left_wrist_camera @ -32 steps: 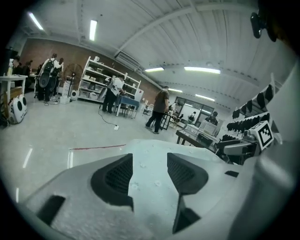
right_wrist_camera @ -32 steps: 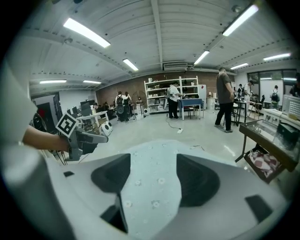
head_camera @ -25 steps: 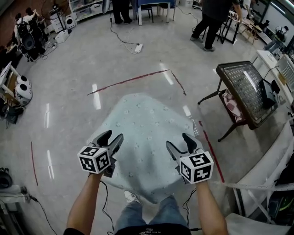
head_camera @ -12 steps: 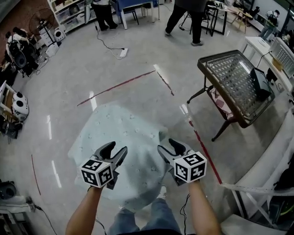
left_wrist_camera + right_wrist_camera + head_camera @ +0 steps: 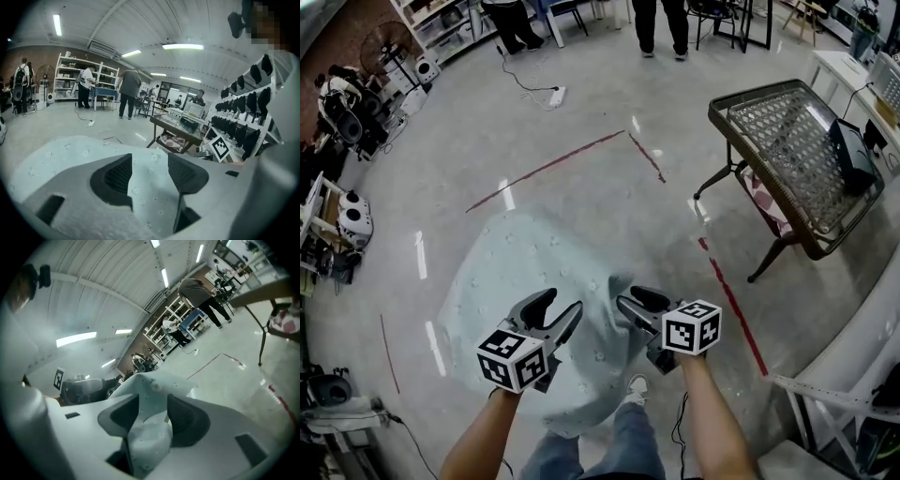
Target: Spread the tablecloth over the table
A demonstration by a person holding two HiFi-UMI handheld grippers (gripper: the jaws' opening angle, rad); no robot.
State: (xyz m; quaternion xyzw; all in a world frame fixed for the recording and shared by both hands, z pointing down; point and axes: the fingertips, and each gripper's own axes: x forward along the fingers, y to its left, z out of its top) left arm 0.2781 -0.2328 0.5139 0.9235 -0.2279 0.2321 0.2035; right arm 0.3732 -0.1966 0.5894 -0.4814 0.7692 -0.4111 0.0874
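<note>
The pale blue dotted tablecloth lies spread out in front of me, and what is under it is hidden. My left gripper hovers over its near edge with the jaws apart; in the left gripper view, cloth shows flat below the gap of the left gripper. My right gripper is at the cloth's near right edge. Its jaws have just been closing, and a bunched fold of cloth fills the gap of the right gripper, with a flap standing up from it.
A dark-framed table with a metal mesh top stands at the right. Red tape lines mark the shiny floor. A power strip and cable lie farther off, near standing people. Equipment crowds the left wall.
Both grippers have drawn closer together over the cloth's near edge. The right one has rolled and dropped onto a fold, which now stands raised and bunched beside it.
</note>
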